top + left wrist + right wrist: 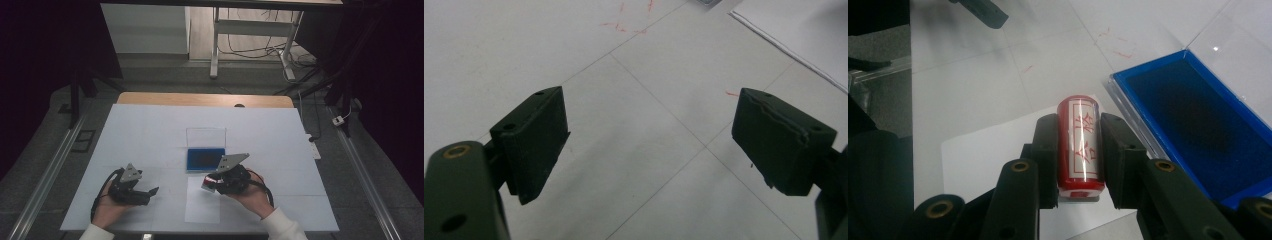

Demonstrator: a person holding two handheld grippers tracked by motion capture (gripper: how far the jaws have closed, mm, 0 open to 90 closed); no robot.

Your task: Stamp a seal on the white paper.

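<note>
Right gripper (1075,150): my jaws are pinching a red cylindrical stamp (1078,142), one pad on each side of its barrel. The stamp carries a white strip with red characters along its length. In the right gripper view it lies between the pads with its far end pointing away from me, over a white sheet of paper (978,155). In the high view the right gripper (212,182) sits in my right hand (252,197) near the desk's front edge, with the stamp (207,183) at its left tip, above the paper (202,207).

Left gripper (649,145): my jaws are spread wide, nothing between the pads, just the white desk cover (649,165) with faint grid lines and a few small red marks. In the high view the left gripper (145,192) rests in my left hand (107,207), well apart from the right one, also near the front edge.

Just beyond the stamp: a blue ink pad (1198,125) in an open case, its clear lid (1238,35) folded back on the far side. In the high view the ink pad (205,159) lies at the middle of the desk, just beyond the right gripper, with the lid (206,137) behind it.

Farther: the white cover (150,135) spans most of the desk; a strip of bare wood desk (200,99) shows at the far edge. Beyond that, grey floor and a white frame's legs with cables (250,50).
</note>
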